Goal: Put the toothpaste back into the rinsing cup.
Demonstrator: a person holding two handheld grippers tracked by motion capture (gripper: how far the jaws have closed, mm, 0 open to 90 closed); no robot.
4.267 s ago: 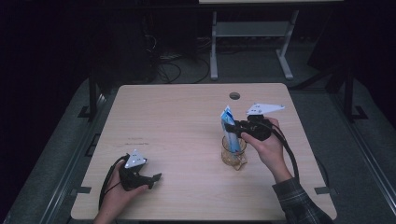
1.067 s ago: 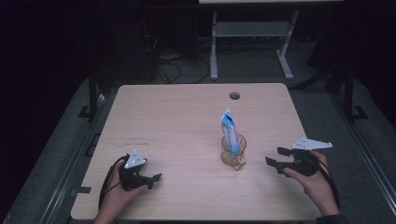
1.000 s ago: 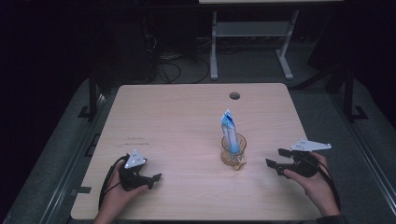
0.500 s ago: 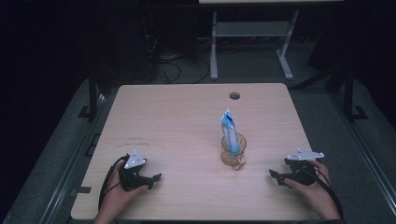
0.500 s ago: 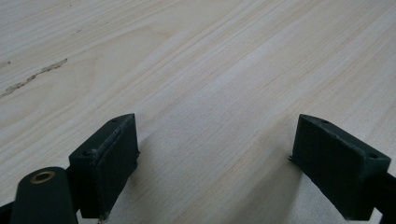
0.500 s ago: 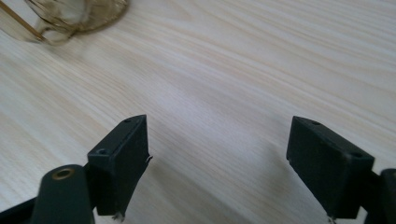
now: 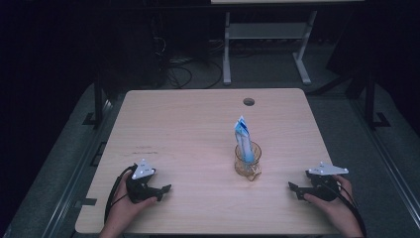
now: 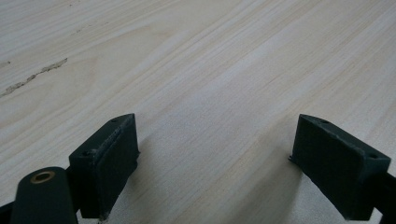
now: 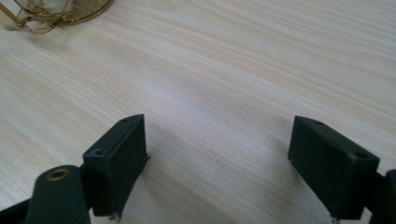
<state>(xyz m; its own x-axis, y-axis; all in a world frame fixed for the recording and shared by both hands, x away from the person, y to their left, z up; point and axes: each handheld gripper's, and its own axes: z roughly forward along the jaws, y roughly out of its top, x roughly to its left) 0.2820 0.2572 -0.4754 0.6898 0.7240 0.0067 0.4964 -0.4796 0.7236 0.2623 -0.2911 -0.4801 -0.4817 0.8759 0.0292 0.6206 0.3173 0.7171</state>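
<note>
The blue packet stands in the glass cup mid-table. The right gripper has let go, moved away and rests low, jaws wide and empty. The left gripper is open too. The job looks done.

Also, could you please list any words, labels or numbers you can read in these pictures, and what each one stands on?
No text can be read.
Blue and white packet standing in the glass cup: any print is too small and blurred to read.
Table: scuff marks, no writing.
</note>
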